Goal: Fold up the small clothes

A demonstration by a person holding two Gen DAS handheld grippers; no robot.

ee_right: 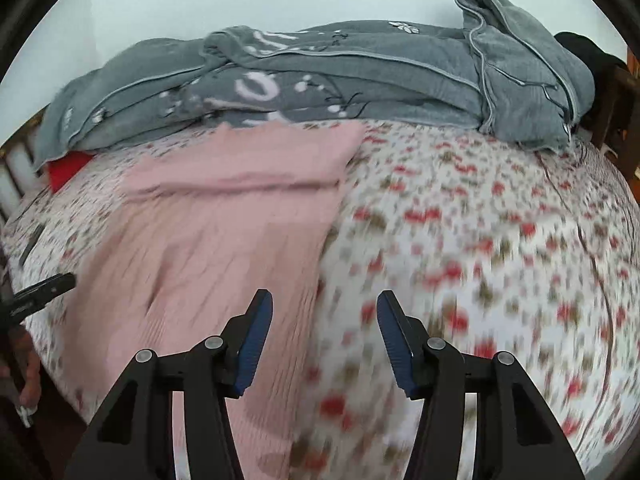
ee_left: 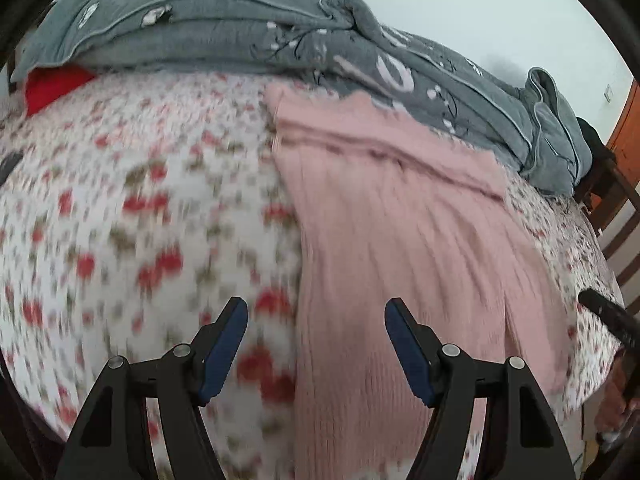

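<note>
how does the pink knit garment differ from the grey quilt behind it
The pink knit garment is plain, ribbed and spread fairly flat; the grey quilt is printed with white motifs, piped and heaped in thick folds. The garment is smaller. Both lie on the floral bedsheet.

Floral bedsheet (ee_left: 132, 208): being smeared by motion blur — print unreadable.
Pink knit garment (ee_right: 224, 216): lower hem being cut off by the frame edge — ribbing blurred.

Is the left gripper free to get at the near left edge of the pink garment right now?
Probably yes. The left gripper is open and holds nothing, and the pink garment lies flat on the floral sheet with its left edge running between the fingers, uncovered.
</note>
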